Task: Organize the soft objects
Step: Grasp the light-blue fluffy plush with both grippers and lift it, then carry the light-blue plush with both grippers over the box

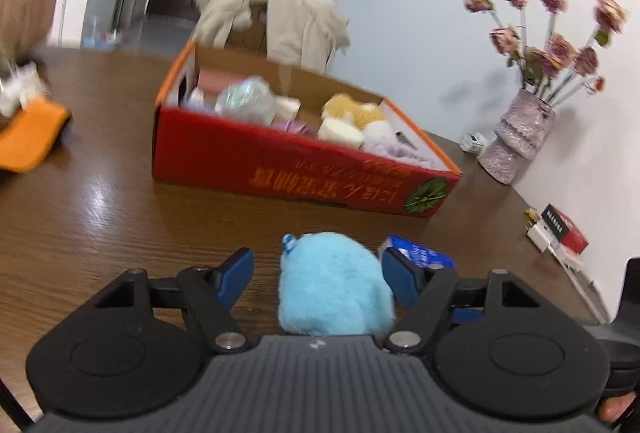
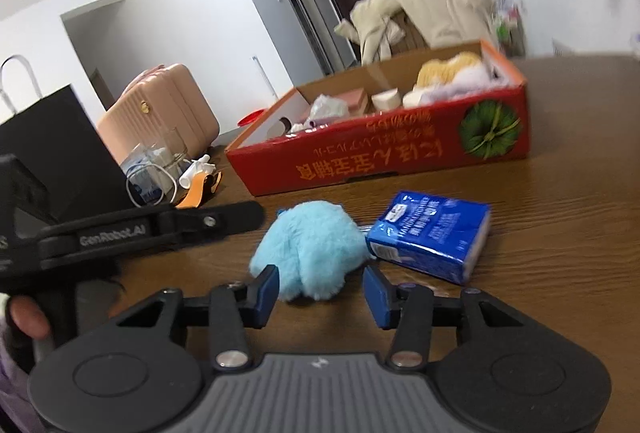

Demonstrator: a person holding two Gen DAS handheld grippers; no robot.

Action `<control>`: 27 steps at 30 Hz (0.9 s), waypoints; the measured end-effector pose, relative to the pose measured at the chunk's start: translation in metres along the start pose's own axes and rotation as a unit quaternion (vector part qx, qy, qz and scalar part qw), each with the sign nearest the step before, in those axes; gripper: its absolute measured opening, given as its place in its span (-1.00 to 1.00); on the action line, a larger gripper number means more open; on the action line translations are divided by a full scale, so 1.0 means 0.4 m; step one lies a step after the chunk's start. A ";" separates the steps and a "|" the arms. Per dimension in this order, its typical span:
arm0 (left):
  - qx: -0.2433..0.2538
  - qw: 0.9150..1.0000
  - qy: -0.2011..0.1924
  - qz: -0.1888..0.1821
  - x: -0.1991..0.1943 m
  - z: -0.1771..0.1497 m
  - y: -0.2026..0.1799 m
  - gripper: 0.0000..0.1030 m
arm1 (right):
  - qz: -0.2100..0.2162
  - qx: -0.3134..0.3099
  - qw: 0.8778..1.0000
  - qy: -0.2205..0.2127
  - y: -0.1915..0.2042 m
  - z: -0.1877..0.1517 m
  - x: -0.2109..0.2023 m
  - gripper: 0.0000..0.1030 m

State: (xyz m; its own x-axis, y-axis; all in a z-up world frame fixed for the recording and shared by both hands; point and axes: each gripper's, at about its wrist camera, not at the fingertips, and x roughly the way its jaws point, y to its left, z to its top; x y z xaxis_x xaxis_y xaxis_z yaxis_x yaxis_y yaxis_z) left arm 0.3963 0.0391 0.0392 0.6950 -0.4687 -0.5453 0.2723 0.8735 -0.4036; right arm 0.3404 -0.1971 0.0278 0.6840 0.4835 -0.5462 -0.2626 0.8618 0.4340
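Note:
A fluffy light-blue plush [image 1: 332, 285] lies on the brown table, between the blue pads of my left gripper [image 1: 318, 277]. Its jaws stand open, with a gap on the left side. My right gripper [image 2: 320, 293] is open too, and the plush [image 2: 312, 249] lies just ahead of its tips with its near edge between them. In the right wrist view the left gripper [image 2: 248, 219] reaches in side-on from the left. A blue tissue pack [image 2: 430, 237] lies right of the plush. Behind stands a red cardboard box [image 1: 280, 169] holding several soft items.
A vase of dried flowers [image 1: 516, 137] stands at the wall on the right, with small boxes [image 1: 560, 233] near that table edge. An orange item [image 1: 28, 141] lies far left. A black bag [image 2: 52, 145], a pink suitcase [image 2: 160, 109] and cables crowd the left.

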 end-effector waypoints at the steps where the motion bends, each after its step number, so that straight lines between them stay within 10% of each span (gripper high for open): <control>1: -0.017 1.000 0.009 -0.003 0.017 -0.001 0.019 0.16 | 0.003 0.007 1.000 0.003 -0.007 0.011 0.021 -0.12; 5: -0.064 0.996 0.033 -0.052 0.044 -0.017 0.071 -0.34 | 0.013 0.031 0.999 0.005 -0.024 0.039 0.079 -0.23; 27: -0.042 0.998 0.018 -0.046 0.032 -0.033 0.052 -0.38 | 0.025 0.022 0.999 -0.016 -0.042 0.017 0.093 -0.44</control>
State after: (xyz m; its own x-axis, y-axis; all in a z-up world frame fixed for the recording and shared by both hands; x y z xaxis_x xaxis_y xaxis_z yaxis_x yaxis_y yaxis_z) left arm 0.4018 0.0495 0.0142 0.6443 -0.5520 -0.5293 0.2764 0.8134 -0.5119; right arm 0.3748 -0.1946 0.0053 0.6927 0.5203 -0.4995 -0.2680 0.8286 0.4916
